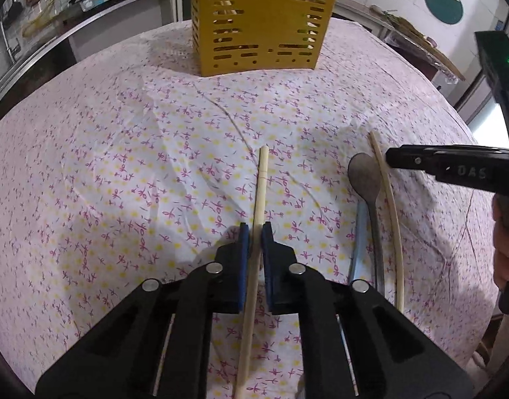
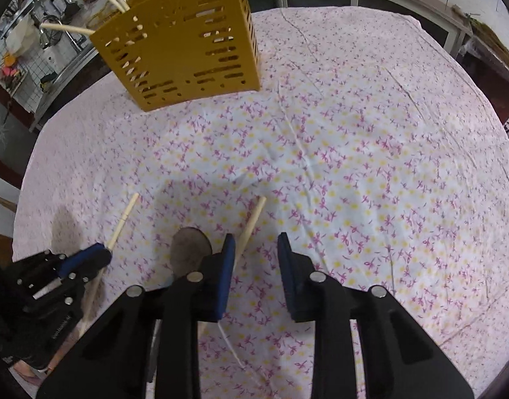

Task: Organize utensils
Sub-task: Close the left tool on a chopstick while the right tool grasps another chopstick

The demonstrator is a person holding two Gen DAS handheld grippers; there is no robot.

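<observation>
Chopstick (image 1: 259, 199): slim pale wood | left gripper (image 1: 254, 232) clamps it | right gripper (image 2: 256, 242) parted, gripping nothing

A creased, matt floral cloth (image 1: 121, 166) is seen; pale wooden chopsticks (image 1: 259, 199), a dull metal spoon (image 1: 364, 173) and a perforated matt yellow plastic holder (image 1: 261, 23) are shown.

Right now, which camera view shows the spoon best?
The left wrist view. There the spoon lies in full on the cloth, bowl and handle both visible, beside a chopstick. In the right wrist view only the spoon's bowl shows; the right gripper hides the handle.
</observation>
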